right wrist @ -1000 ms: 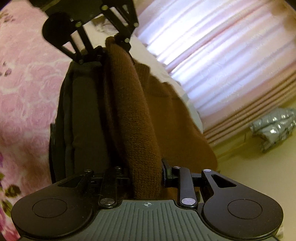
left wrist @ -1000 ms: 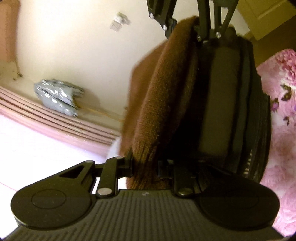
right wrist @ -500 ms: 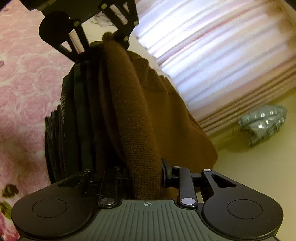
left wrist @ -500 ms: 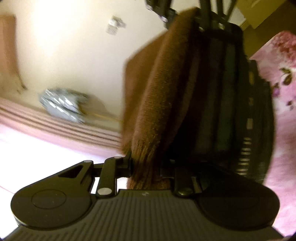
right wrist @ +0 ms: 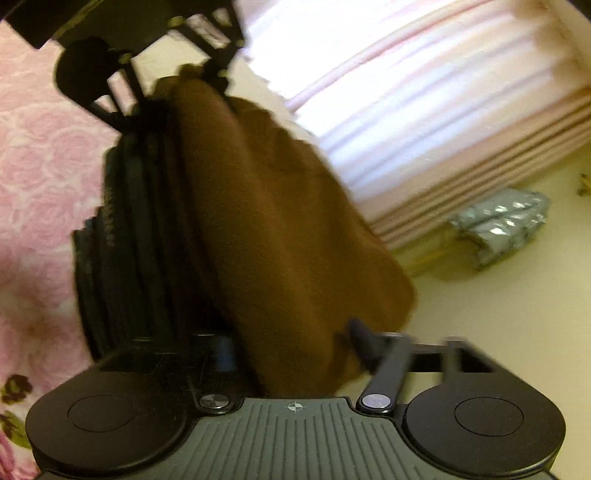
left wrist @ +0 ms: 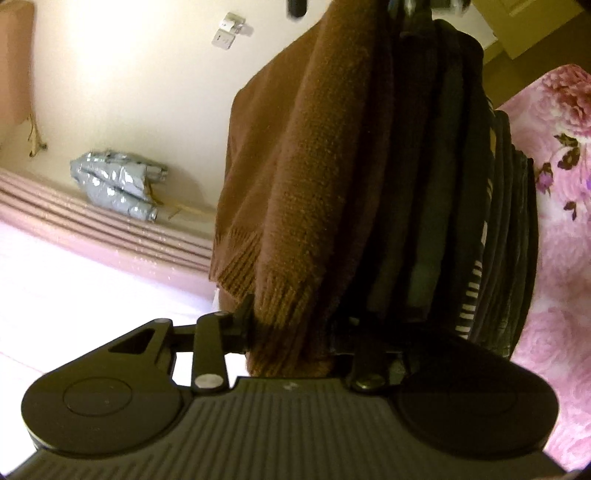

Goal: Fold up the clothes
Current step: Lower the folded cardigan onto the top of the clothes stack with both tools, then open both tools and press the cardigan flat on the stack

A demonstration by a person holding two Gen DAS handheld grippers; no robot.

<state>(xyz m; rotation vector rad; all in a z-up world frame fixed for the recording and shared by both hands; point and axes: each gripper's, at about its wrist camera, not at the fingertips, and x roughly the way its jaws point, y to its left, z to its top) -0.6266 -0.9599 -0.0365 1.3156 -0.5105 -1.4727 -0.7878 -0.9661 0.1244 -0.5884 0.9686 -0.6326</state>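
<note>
A folded brown knit sweater (left wrist: 295,177) lies on a stack of folded dark clothes (left wrist: 458,221) that rests on a pink floral bedspread (left wrist: 554,236). My left gripper (left wrist: 291,332) stands around the sweater's ribbed hem, its jaws wider than before. My right gripper (right wrist: 291,354) stands around the opposite edge of the sweater (right wrist: 280,236), jaws spread apart; this view is blurred. The dark stack (right wrist: 140,236) sits beside the sweater. Each gripper shows at the far end in the other's view.
A silver crumpled bundle (left wrist: 118,184) lies by the cream wall near pink pleated curtains (right wrist: 443,122). A white wall socket (left wrist: 229,31) is on the wall. The floral bedspread (right wrist: 40,166) surrounds the stack.
Both grippers have opened their jaws around the sweater's ends, the right one more clearly. The right view has swung and blurred; the sweater has settled against the dark stack.
</note>
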